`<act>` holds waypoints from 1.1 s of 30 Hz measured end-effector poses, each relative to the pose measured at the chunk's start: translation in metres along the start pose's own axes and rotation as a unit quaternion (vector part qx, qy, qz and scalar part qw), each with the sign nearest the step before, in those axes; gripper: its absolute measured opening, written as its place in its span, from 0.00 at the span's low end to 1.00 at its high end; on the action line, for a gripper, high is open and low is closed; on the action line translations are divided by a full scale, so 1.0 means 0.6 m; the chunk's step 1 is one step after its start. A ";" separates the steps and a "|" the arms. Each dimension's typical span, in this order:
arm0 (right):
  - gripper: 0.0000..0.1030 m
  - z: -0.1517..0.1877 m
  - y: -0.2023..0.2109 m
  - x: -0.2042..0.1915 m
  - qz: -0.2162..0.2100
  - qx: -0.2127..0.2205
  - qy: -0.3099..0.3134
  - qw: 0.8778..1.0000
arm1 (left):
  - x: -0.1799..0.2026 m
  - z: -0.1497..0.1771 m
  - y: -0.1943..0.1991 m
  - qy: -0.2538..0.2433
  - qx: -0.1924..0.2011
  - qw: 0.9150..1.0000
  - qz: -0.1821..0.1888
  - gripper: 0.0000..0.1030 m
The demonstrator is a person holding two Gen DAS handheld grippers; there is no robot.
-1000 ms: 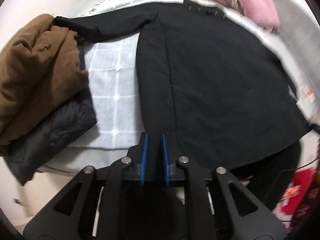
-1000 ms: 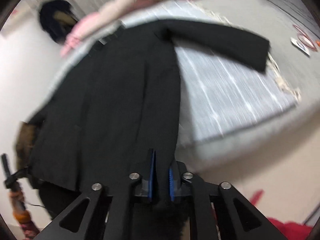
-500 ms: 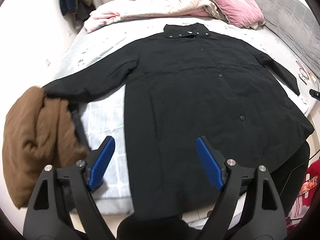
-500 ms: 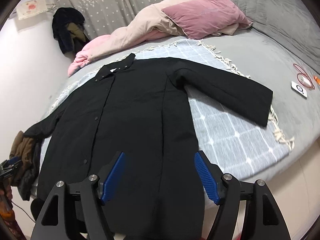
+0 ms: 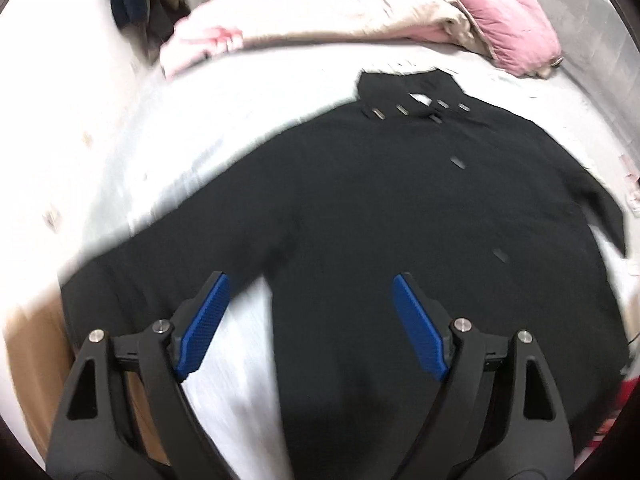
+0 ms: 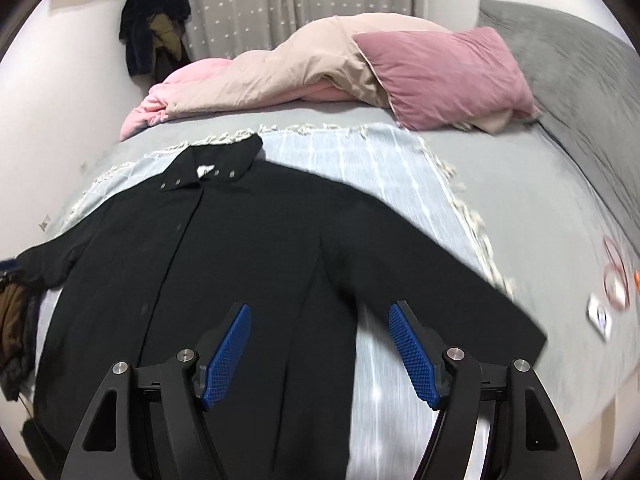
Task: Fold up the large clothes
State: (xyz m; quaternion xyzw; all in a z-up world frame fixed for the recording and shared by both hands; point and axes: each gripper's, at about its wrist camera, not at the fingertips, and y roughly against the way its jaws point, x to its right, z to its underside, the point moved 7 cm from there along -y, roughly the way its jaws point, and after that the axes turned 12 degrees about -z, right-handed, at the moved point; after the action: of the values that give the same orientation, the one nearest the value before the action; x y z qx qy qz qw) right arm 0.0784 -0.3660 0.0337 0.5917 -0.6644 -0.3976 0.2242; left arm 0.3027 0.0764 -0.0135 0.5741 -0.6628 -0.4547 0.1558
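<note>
A long black coat [image 5: 400, 220] [image 6: 224, 272] lies flat and face up on the bed, collar [image 6: 208, 168] toward the pillows, both sleeves spread outward. My left gripper [image 5: 306, 280] is open and empty above the coat's left armpit, where the left sleeve [image 5: 168, 256] branches off. My right gripper [image 6: 320, 312] is open and empty above the right armpit, with the right sleeve [image 6: 440, 280] running off to the right. Neither gripper touches the cloth. The left wrist view is blurred by motion.
A pale checked throw [image 6: 360, 160] lies under the coat on the grey bed [image 6: 540, 200]. A beige duvet [image 6: 288, 68] and a pink pillow [image 6: 440, 72] sit at the head. Brown clothing [image 5: 28, 340] lies at the left; a small white item [image 6: 600, 316] sits at the right.
Both grippers let go of the coat's hem, opened wide and moved up over the coat toward the armpits. The coat now lies spread on the bed.
</note>
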 end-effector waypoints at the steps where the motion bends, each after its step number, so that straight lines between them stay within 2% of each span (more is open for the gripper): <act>1: 0.70 -0.031 -0.026 0.004 0.002 -0.001 0.003 1.000 | -0.005 -0.019 -0.024 -0.012 0.012 1.000 -0.014 0.81; 3: 0.70 -0.072 -0.067 0.013 0.014 0.000 0.007 1.000 | -0.015 -0.052 -0.083 -0.037 0.019 0.998 -0.049 0.81; 5: 0.70 -0.113 -0.123 0.026 0.025 -0.002 0.014 1.000 | -0.026 -0.079 -0.159 -0.045 -0.006 0.996 -0.073 0.81; 10: 0.70 -0.171 -0.252 0.079 0.076 -0.041 0.048 0.995 | -0.046 -0.114 -0.309 -0.031 -0.060 0.995 -0.080 0.81; 13: 0.70 -0.188 -0.320 0.137 0.103 -0.051 0.031 0.993 | -0.061 -0.128 -0.383 -0.018 -0.079 0.993 -0.088 0.81; 16: 0.70 -0.197 -0.364 0.169 0.085 -0.050 0.003 0.995 | -0.074 -0.137 -0.439 0.018 -0.096 0.993 -0.073 0.81; 21: 0.70 -0.198 -0.456 0.186 0.053 -0.080 -0.012 0.995 | -0.058 -0.157 -0.468 0.089 -0.080 0.993 0.003 0.80; 24: 0.70 -0.187 -0.506 0.176 0.026 -0.106 -0.010 0.994 | -0.045 -0.160 -0.468 0.102 -0.083 0.991 0.030 0.68; 26: 0.69 -0.181 -0.527 0.160 0.008 -0.112 -0.015 0.994 | -0.037 -0.160 -0.460 0.102 -0.079 0.990 0.050 0.50; 27: 0.58 -0.180 -0.532 0.153 0.010 -0.111 -0.015 0.994 | -0.031 -0.159 -0.457 0.100 -0.078 0.990 0.054 0.45; 28: 0.52 -0.180 -0.532 0.144 0.020 -0.108 -0.007 0.994 | -0.024 -0.160 -0.453 0.099 -0.079 0.990 0.060 0.29; 29: 0.36 -0.180 -0.531 0.139 0.030 -0.106 -0.001 0.994 | -0.018 -0.160 -0.449 0.097 -0.080 0.990 0.060 0.09; 30: 0.15 -0.181 -0.527 0.136 0.049 -0.104 0.007 0.993 | -0.011 -0.161 -0.444 0.092 -0.079 0.992 0.038 0.10; 33: 0.08 -0.191 -0.509 0.122 0.085 -0.086 0.012 0.993 | 0.005 -0.180 -0.426 0.057 -0.044 0.996 -0.053 0.07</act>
State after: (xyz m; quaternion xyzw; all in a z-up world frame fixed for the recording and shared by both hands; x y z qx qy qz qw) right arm 0.3374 -0.4614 -0.1547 0.5160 -0.6731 -0.4258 0.3151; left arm 0.5388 0.0463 -0.1562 0.6263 -0.6006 -0.4575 0.1943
